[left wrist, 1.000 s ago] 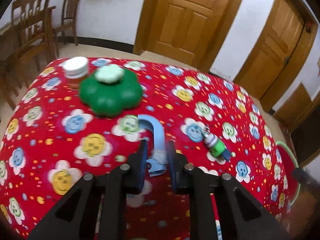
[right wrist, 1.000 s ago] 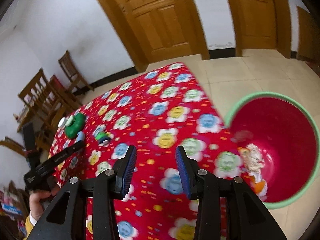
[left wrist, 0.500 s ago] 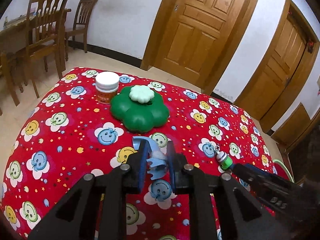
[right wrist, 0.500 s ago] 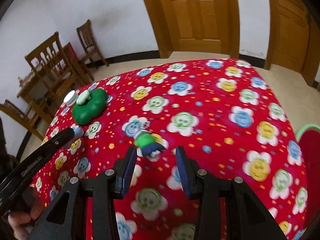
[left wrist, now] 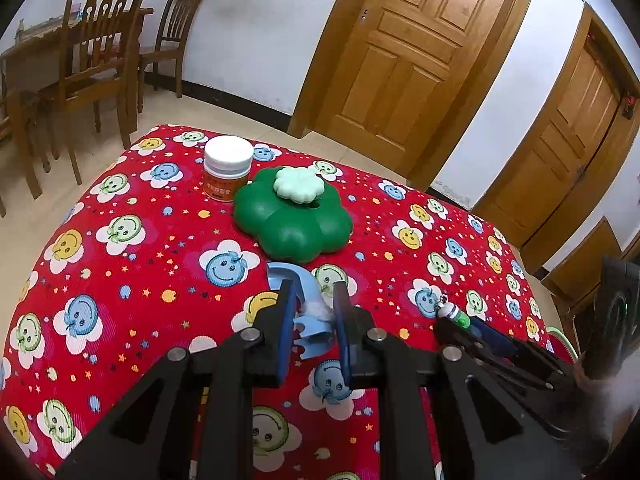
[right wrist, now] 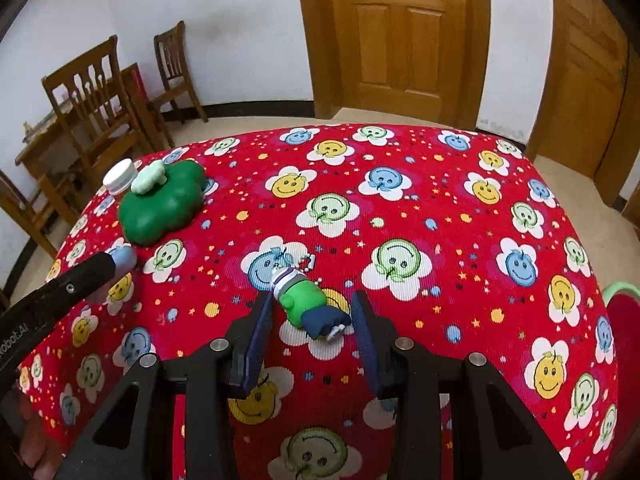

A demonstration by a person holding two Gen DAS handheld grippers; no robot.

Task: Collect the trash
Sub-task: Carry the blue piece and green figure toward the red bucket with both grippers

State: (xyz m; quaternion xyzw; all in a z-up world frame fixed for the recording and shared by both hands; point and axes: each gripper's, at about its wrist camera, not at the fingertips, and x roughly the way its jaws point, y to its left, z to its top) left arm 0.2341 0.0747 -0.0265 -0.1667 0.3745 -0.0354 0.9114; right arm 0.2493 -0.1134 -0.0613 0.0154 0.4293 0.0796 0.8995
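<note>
A curved light-blue plastic scrap (left wrist: 307, 285) is pinched between the pads of my left gripper (left wrist: 314, 306), which hovers just above the red smiley-flower tablecloth (left wrist: 132, 280). In the right wrist view the left gripper (right wrist: 105, 267) reaches in from the left with the blue scrap (right wrist: 125, 258) at its tip. A small green figure on a bead chain (right wrist: 302, 300) lies on the cloth between the fingers of my right gripper (right wrist: 312, 305). The pads stand apart from it on both sides. The left wrist view shows that figure (left wrist: 454, 314) at the right gripper's tips.
A green flower-shaped box (left wrist: 292, 224) and a white-capped orange jar (left wrist: 228, 168) stand at the far left of the table. A red bin with a green rim (right wrist: 618, 292) sits beside the table's right edge. Wooden chairs (right wrist: 92, 100) and doors (right wrist: 400, 36) stand behind.
My right gripper swung from over the red bin back across the table and came down around the green figure. The left gripper, still holding the blue scrap, drew back slightly from the green box.
</note>
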